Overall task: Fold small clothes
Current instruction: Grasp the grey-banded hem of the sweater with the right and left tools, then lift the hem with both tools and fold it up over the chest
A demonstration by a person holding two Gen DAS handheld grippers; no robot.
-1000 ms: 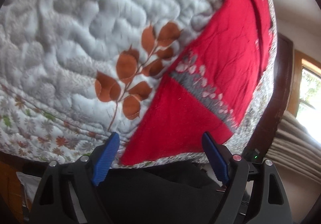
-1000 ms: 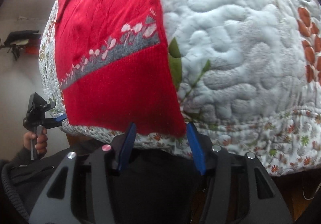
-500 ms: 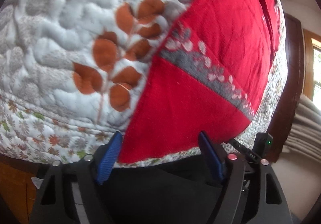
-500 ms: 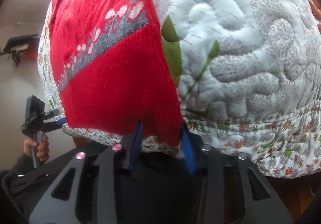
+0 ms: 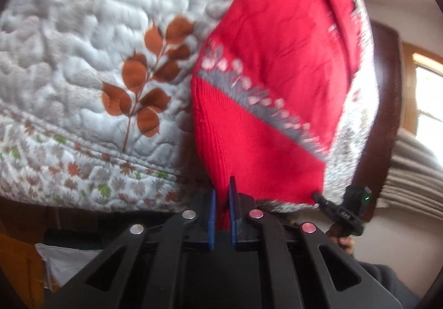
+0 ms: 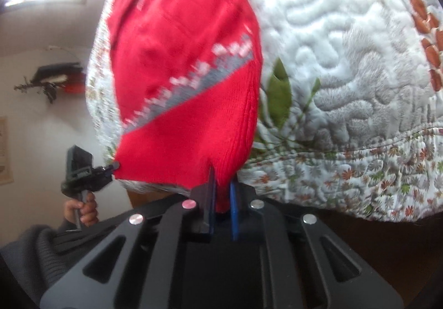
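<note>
White quilt (image 5: 69,40) with brown leaves covers the bed. On it lies the red sweater (image 5: 265,104). Left tongs (image 5: 221,198) pinch its near left corner tight. Right tongs (image 6: 221,190) pinch its near right corner tight.

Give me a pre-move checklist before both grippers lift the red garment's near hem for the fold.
1. Left gripper shut on the red garment at its near left corner: ok.
2. Right gripper shut on the near right corner: ok.
3. Cloth seated deep between the blue pads: ok in both wrist views.
4. Quilt caught in either grip: cannot tell; only red cloth shows between the pads.
5. Hem between the two grips taut: cannot tell, frames blurred.
6. Far end of garment lying flat: cannot tell, the fisheye distorts it.
</note>
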